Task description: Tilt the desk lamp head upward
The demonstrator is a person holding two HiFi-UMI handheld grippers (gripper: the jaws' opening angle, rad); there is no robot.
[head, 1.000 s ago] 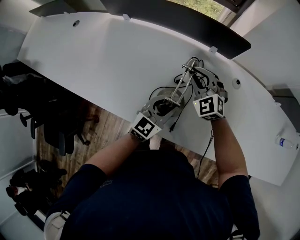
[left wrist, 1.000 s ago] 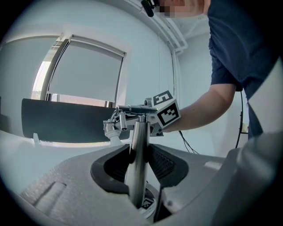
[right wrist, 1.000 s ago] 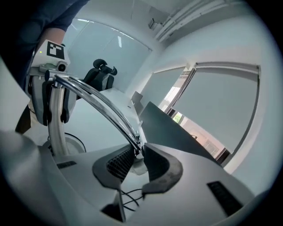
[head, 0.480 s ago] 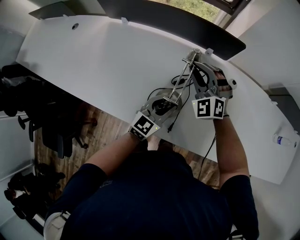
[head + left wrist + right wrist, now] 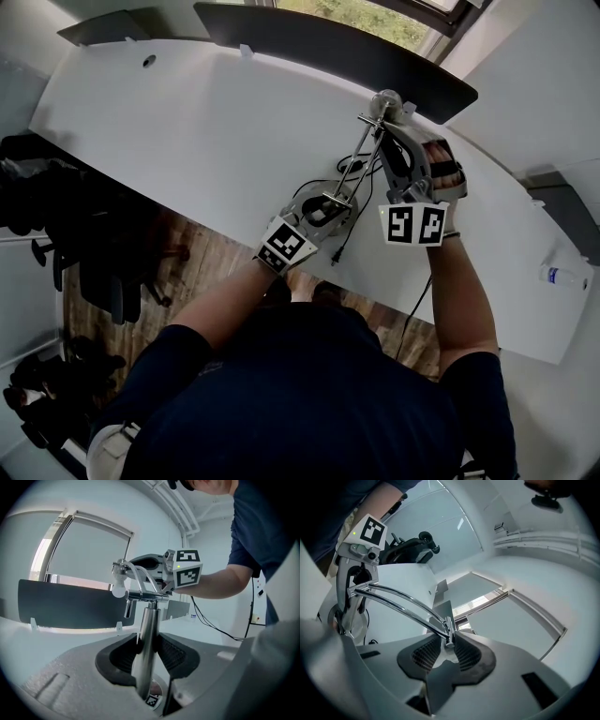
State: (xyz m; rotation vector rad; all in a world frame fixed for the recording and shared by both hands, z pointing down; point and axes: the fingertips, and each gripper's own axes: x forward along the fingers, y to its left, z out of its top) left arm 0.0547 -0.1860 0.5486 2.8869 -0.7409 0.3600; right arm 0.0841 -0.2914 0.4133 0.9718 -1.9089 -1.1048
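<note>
Desk: a white curved desk (image 5: 187, 122) below a window, with a dark partition (image 5: 328, 42) along its far edge and office chairs (image 5: 103, 253) on the floor at left.
Left gripper: the left gripper (image 5: 146, 651) has its jaws clamped on the lamp post (image 5: 149, 625) just above the lamp base (image 5: 330, 204), steadying it.
Lamp head: the lamp head (image 5: 386, 99) sits atop the slanted arm rods (image 5: 361, 155), near the partition.
Right gripper: the right gripper (image 5: 446, 648) has its jaws opening, with the lamp head between the pads.
Progress: the tilt looks largely done; letting go and drawing back seem left.
Unclear: the head's exact angle, and whether the pads touch it; the bottle (image 5: 561, 277) at far right is too small to read.
</note>
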